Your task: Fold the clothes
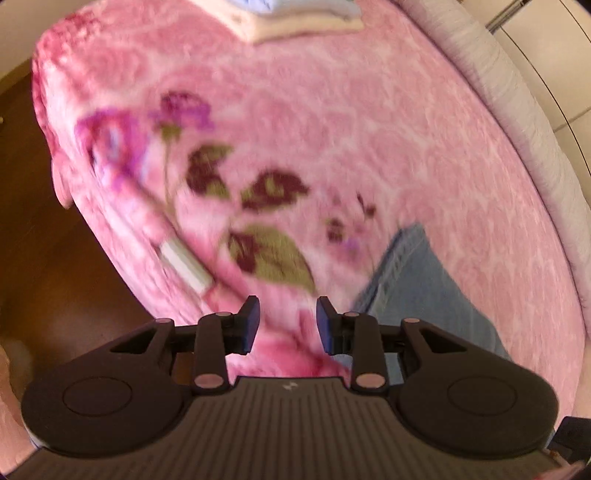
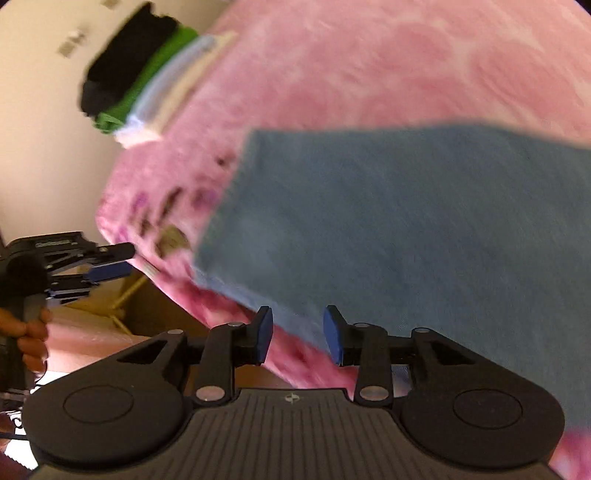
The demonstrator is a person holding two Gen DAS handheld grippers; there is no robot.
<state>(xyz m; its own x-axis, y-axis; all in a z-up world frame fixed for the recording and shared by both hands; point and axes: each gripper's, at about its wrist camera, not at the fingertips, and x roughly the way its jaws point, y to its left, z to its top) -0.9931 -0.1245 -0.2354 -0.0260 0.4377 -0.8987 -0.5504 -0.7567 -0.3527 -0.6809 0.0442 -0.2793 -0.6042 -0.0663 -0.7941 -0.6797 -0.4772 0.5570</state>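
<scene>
A folded blue denim garment [image 2: 388, 221] lies flat on the pink flowered blanket [image 2: 369, 66]. My right gripper [image 2: 298, 336] hovers over its near edge, jaws apart, the pads pressing on nothing. In the left wrist view only a corner of the denim [image 1: 417, 288] shows at the right. My left gripper [image 1: 289, 325] is open over bare blanket [image 1: 332, 129] beside that corner, with nothing between its pads. The right wrist view also catches the left gripper [image 2: 123, 261] off the bed's left edge, held by a hand [image 2: 33, 332].
A stack of folded clothes [image 2: 140, 74] in black, green, light blue and cream sits at the blanket's far end, also the stack [image 1: 295, 18]. Brown floor [image 1: 55, 258] lies beyond the bed's left edge. A white quilted border [image 1: 517, 110] runs along the right.
</scene>
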